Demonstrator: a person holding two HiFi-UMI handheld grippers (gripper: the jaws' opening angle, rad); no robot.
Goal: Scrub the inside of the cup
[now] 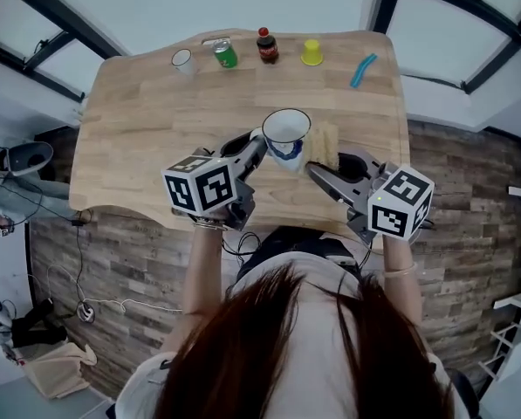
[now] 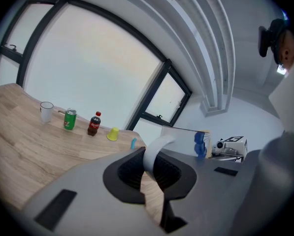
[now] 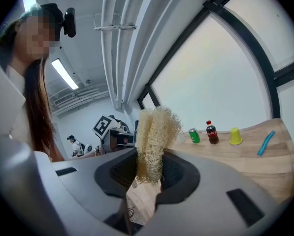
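Observation:
A white cup point(image 1: 285, 136) with a blue pattern is held above the wooden table point(image 1: 155, 138), mouth up. My left gripper point(image 1: 257, 145) is shut on its handle; in the left gripper view the white handle point(image 2: 153, 151) runs between the jaws and the cup body point(image 2: 183, 140) lies beyond. My right gripper point(image 1: 318, 172) is shut on a pale yellow loofah sponge point(image 1: 326, 146), which sits just right of the cup, outside it. In the right gripper view the loofah sponge point(image 3: 154, 139) stands up between the jaws, and the left gripper's marker cube point(image 3: 104, 127) shows behind it.
Along the table's far edge stand a clear cup point(image 1: 183, 59), a green can point(image 1: 225, 54), a cola bottle point(image 1: 267, 45), a yellow cup point(image 1: 311, 52) and a blue stick-like item point(image 1: 362, 70). Windows surround the table. The near table edge lies under the grippers.

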